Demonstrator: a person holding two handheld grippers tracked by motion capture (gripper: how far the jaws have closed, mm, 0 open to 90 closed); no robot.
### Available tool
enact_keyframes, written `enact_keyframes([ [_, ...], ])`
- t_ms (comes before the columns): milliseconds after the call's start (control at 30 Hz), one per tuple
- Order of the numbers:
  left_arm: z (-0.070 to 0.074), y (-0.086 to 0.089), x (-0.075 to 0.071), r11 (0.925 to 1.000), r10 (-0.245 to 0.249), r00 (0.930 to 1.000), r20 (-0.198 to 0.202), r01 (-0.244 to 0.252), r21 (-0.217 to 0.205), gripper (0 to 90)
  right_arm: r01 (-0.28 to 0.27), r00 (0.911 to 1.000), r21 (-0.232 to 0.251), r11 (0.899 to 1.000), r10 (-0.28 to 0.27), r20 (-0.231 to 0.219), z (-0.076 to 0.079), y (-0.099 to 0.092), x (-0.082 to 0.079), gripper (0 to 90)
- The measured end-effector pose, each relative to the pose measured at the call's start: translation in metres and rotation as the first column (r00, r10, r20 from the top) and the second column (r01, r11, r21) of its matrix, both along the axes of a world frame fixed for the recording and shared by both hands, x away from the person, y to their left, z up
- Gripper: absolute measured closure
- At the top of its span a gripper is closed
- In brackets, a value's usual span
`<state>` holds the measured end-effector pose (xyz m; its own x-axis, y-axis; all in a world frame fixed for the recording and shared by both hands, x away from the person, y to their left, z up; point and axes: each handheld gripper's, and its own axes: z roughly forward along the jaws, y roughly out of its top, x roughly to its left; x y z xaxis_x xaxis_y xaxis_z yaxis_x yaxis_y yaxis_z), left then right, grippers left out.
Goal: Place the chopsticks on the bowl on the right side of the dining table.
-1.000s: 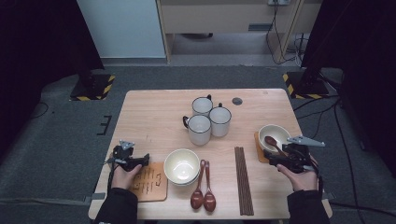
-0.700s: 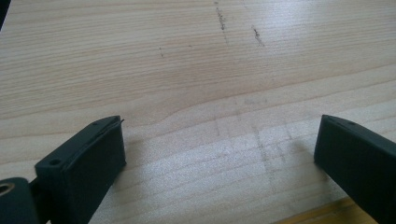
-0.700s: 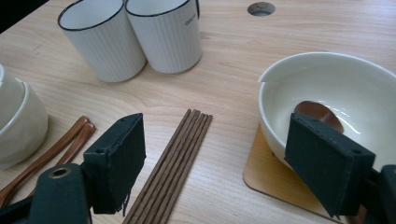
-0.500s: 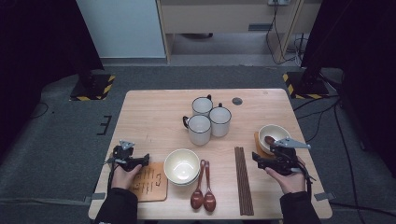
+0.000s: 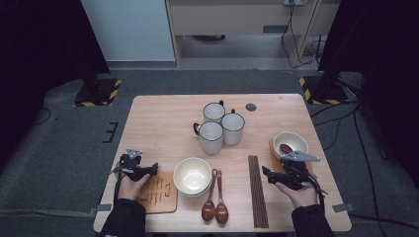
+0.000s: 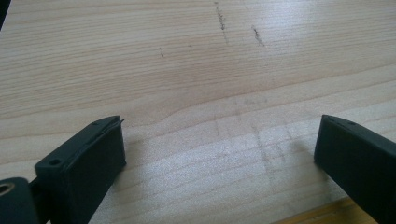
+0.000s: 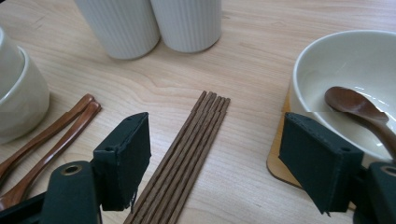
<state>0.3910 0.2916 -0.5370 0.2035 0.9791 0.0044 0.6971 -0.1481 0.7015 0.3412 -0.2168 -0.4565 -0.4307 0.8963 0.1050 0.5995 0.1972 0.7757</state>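
Where the bundle lies: as the right hand-held gripper (image 5: 267, 174) faces it, the chopsticks (image 5: 257, 190) lie just to that gripper's left on the surface (image 5: 163, 116), between the two wooden spoons (image 5: 215, 197) and the bowl holding a spoon (image 5: 290, 143).
Long axis: the chopsticks run from the person's edge of the surface away towards the mugs (image 5: 220, 126), side by side as one flat bundle; in the right gripper view the chopsticks (image 7: 187, 154) pass up between the jaws, nearer the left one.
Nearer hand: the right one, close beside the chopsticks; the left hand-held gripper (image 5: 154, 169) sits well apart from them, beyond the empty bowl (image 5: 191, 174), over the wooden coaster (image 5: 157, 193).
Right hand-held gripper state: jaws wide and empty, having just been closing a little; the chopsticks lie under the gap, no pad pressing them.
Left hand-held gripper state: jaws spread wide over bare wood, nothing held.
Change from a second ago: the right hand has come away from the bowl holding a spoon, towards the chopsticks and lower; the left hand has stayed put.
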Motion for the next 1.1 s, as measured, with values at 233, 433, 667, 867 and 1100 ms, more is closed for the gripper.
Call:
enact_keyframes([
  [233, 0.0, 0.0, 0.0, 1.0, 0.0, 1.0, 0.0, 0.0, 0.0, 0.9, -0.018, 0.9998, -0.026, 0.999, 0.018, -0.001, -0.008, 0.006, -0.005, 26.2],
  [433, 0.0, 0.0, 0.0, 1.0, 0.0, 1.0, 0.0, 0.0, 0.0, 0.9, -0.019, 0.9997, -0.042, 0.999, 0.019, -0.014, -0.016, 0.008, -0.008, 27.7],
  [667, 0.0, 0.0, 0.0, 1.0, 0.0, 1.0, 0.0, 0.0, 0.0, 0.9, -0.022, 0.9993, -0.063, 0.998, 0.02, -0.031, -0.026, 0.008, -0.012, 31.0],
  [867, 0.0, 0.0, 0.0, 1.0, 0.0, 1.0, 0.0, 0.0, 0.0, 0.9, -0.026, 0.9986, -0.073, 0.997, 0.023, -0.048, -0.032, 0.01, -0.013, 33.0],
  [1100, 0.0, 0.0, 0.0, 1.0, 0.0, 1.0, 0.0, 0.0, 0.0, 0.9, -0.038, 0.9974, -0.098, 0.995, 0.031, -0.065, -0.039, 0.014, -0.012, 34.3],
])
